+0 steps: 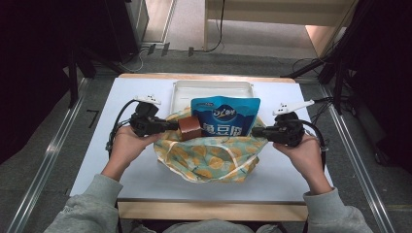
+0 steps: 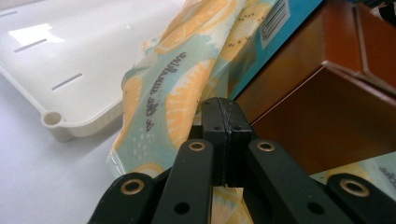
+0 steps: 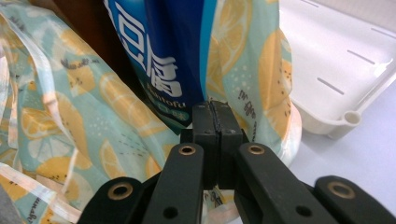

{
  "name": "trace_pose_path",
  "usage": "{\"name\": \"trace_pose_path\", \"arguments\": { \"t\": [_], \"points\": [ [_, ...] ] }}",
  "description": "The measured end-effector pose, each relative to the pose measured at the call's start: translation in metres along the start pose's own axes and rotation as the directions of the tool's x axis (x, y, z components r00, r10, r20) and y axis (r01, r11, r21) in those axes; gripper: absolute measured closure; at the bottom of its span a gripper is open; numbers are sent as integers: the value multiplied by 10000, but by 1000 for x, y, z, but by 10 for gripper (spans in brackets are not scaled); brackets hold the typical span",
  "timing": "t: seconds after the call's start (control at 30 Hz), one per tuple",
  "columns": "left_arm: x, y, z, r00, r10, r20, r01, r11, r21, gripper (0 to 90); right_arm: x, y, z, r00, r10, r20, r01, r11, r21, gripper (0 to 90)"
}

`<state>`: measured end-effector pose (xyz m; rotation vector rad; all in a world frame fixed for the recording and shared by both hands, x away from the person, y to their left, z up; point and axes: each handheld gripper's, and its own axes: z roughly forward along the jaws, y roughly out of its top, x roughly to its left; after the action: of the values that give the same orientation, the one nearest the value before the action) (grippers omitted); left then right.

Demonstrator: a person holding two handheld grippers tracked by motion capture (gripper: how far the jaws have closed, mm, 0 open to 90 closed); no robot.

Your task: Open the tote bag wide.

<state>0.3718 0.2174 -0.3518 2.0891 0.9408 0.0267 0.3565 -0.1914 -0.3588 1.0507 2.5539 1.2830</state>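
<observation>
Both pairs of fingers are clenched on the rim of the lemon-print turquoise cloth bag: the left gripper at its left edge, the right gripper at its right. The bag lies mid-counter, holding a blue snack packet and a brown box, before a white plastic tray.

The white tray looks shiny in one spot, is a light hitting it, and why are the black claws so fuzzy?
Left gripper view: a bright glare patch sits on the tray, likely a lamp's reflection. Both gripper views: the jaws sit very close to the camera, so they blur slightly. High view: dim, dark room edges.
</observation>
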Motion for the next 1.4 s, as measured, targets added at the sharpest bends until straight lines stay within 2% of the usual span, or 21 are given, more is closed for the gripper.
{"name": "trace_pose_path", "arguments": {
  "t": [0.53,0.8,0.9,1.03,1.07,1.23,1.27,1.4],
  "points": [
    [13,-12,20,9996,-215,-178,215,9998,37,900,-13,-17,18,9992,343,199,-347,9992,221,900],
    [21,-19,26,9994,-332,-56,331,9994,-45,900,-18,-26,28,9988,415,240,-421,9988,252,900],
    [24,-23,29,9992,-369,-163,370,9993,61,900,-21,-30,31,9983,506,292,-516,9980,361,900],
    [26,-26,31,9985,-541,14,540,9985,112,900,-22,-33,31,9982,521,290,-531,9979,370,900],
    [24,-25,29,9985,-526,123,526,9986,-15,900,-21,-32,30,9983,526,247,-533,9982,273,900],
    [20,-17,23,9993,-352,91,353,9993,-92,900,-15,-24,21,9991,359,227,-359,9994,-15,888],
    [19,-13,21,9997,-215,135,216,9998,-50,900,-15,-22,19,9991,340,244,-339,9994,-59,888],
    [15,-6,19,9994,-129,309,128,9999,55,900,-14,-16,16,9994,249,232,-246,9996,-107,900]
  ]
}}
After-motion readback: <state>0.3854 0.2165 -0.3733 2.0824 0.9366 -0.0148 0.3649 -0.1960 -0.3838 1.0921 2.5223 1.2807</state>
